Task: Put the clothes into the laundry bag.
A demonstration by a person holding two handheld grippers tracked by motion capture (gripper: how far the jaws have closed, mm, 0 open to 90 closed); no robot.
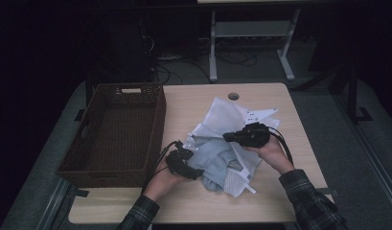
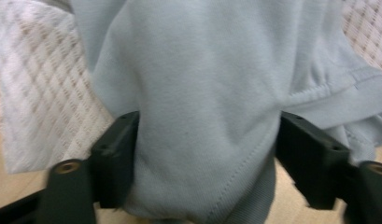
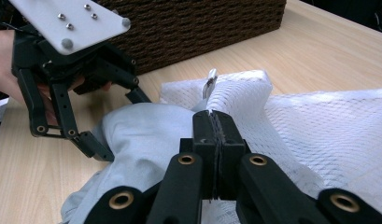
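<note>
Garment: one pale blue knit garment (image 2: 202,116), bulging between left gripper (image 1: 196,173) jaws standing apart.
Bag: one white mesh laundry bag (image 3: 319,126), being pinched by right gripper (image 3: 215,122).
Basket: one brown wicker basket (image 1: 114,134).

The high view is dim, its surroundings near black, only the table (image 1: 280,105) lit; the left gripper view is bright but soft, cloth (image 2: 202,93) blurred close up; the right gripper view is sharp, evenly lit.
</note>
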